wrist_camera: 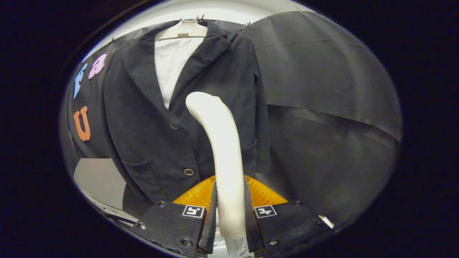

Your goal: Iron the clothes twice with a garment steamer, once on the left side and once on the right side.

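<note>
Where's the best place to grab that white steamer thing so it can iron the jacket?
By its long straight handle, low down, squeezed from both sides. The gripper already holds the steamer like that, jaws shut on the slim lower part. This leaves the curved head free on top, pointing at the dark jacket on the hanger.

dim booth | light from above | fisheye bending at edges | sharp focus

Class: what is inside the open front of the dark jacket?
A white garment on a pale hanger shows inside the dark jacket; its lower part is covered. The gripper fingers clamp the steamer.
</note>
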{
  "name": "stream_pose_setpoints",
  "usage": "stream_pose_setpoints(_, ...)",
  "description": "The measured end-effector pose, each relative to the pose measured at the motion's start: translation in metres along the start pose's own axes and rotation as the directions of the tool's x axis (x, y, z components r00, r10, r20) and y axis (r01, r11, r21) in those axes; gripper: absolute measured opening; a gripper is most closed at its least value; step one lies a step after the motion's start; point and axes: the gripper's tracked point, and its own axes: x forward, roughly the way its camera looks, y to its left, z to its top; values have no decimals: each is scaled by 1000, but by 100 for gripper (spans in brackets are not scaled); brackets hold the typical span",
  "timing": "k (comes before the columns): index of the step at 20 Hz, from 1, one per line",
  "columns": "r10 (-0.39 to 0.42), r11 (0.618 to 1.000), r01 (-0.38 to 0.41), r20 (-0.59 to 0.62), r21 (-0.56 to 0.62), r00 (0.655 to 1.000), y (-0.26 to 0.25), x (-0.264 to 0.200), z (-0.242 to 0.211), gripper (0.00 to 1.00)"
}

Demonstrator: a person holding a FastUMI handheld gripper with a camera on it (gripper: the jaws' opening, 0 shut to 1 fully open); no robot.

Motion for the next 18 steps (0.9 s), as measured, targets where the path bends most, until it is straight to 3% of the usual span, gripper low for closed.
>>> stream_pose_setpoints(18,-4,999,-3,-139,-53,990,0,14,-89,37)
